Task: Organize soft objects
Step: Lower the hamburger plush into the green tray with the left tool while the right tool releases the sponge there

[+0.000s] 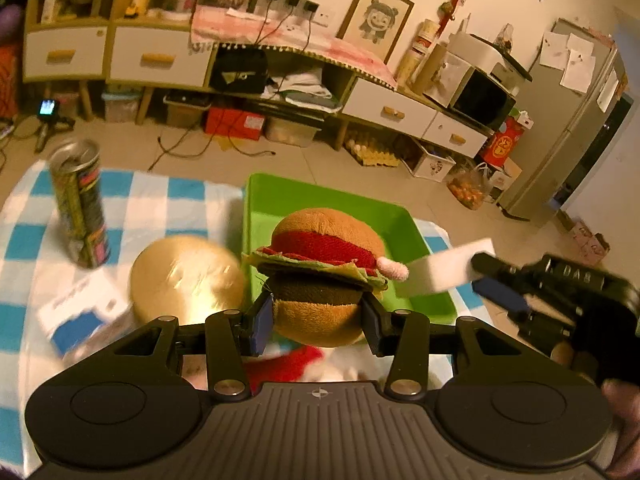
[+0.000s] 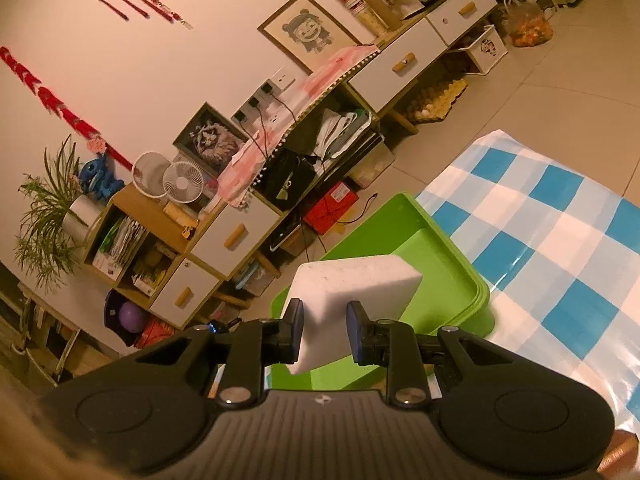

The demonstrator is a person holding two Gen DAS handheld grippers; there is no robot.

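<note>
The left gripper [image 1: 318, 320] — jaws closed on a round, fuzzy plush burger [image 1: 326, 276] — hangs above the glossy green tray [image 1: 280, 196]. The right gripper [image 2: 325, 330] pinches a white, spongy rectangular block [image 2: 352, 284] over that tray.

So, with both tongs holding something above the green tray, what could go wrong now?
1. The left tongs pinch only the bottom bun of the plush burger, so it may tip or slip out.
2. The right tongs carry the white sponge close beside the burger over the same green tray; the two could bump.
3. The tall can stands near the left arm's path and might be knocked over.
</note>
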